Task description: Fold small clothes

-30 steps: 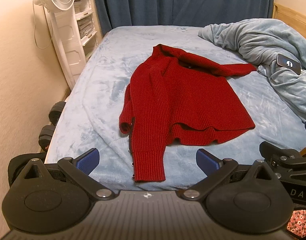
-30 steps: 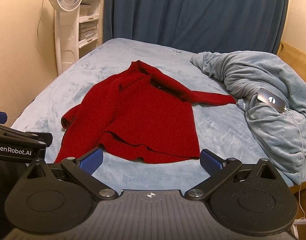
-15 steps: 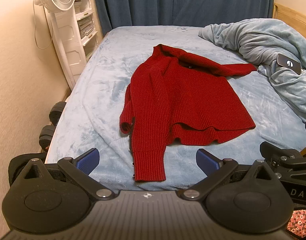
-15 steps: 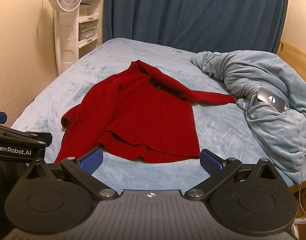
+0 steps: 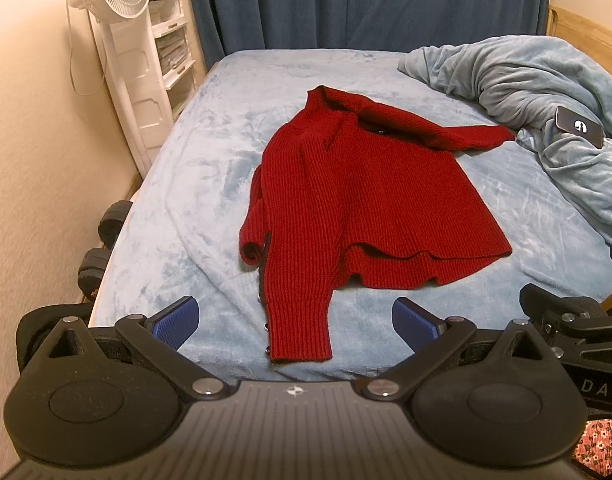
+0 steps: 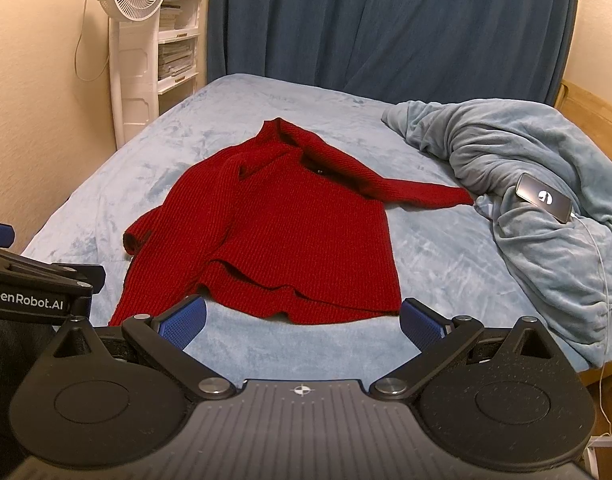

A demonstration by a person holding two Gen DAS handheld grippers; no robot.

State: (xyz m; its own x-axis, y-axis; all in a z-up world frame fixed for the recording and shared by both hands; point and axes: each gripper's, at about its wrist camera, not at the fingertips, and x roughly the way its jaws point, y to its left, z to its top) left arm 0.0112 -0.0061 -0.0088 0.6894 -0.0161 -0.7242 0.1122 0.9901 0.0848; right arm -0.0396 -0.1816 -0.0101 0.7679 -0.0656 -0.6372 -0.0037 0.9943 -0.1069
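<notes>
Left wrist view: the left hand-held gripper (image 5: 294, 322) is spread wide, grasping nothing, at the bed's (image 5: 178, 200) near edge. The red sweater (image 5: 358, 200) lies at 12 o'clock, one sleeve reaching toward 2 o'clock near the blanket (image 5: 546, 92).

Right wrist view: the right hand-held gripper (image 6: 302, 322) is released too; the sweater (image 6: 290, 232) lies at 12 o'clock, a phone (image 6: 544, 197) at 2 o'clock.

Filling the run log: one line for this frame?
phase: pre-grasp | left tongs: open, empty | right tongs: open, empty | red sweater: unfolded on bed | phone: on blanket
</notes>
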